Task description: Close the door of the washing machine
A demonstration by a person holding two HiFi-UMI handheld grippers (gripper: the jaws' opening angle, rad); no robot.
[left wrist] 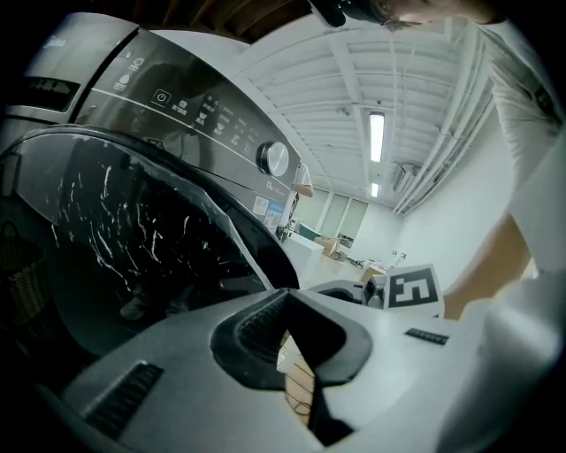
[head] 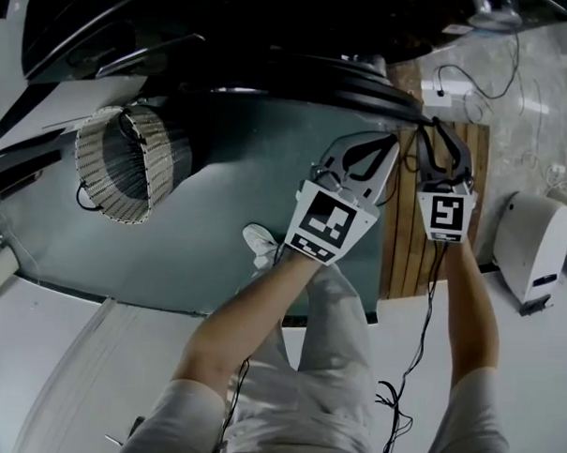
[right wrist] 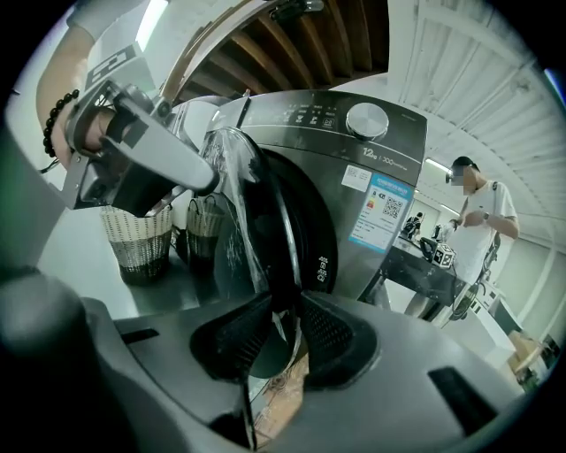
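The grey front-loading washing machine [right wrist: 380, 168] has its round glass door [right wrist: 265, 230] swung partly open. In the head view the dark door [head: 272, 70] curves across the top, with both grippers at its free edge. My right gripper [right wrist: 283, 310] is shut on the door's rim, which runs up between its pads. My left gripper [left wrist: 288, 292] is shut with nothing in it and lies beside the door glass [left wrist: 133, 230]. From the right gripper view, the left gripper [right wrist: 208, 181] rests against the door's outer edge, higher up. The control knob [left wrist: 274, 159] shows above.
A wicker basket [head: 127, 162] stands on the floor left of the machine, with a second one [right wrist: 205, 226] behind it. A white appliance [head: 531, 246] and a wooden floor strip [head: 414, 245] lie to the right. Cables [head: 398, 404] trail by the person's legs. A person [right wrist: 482, 221] stands by a table.
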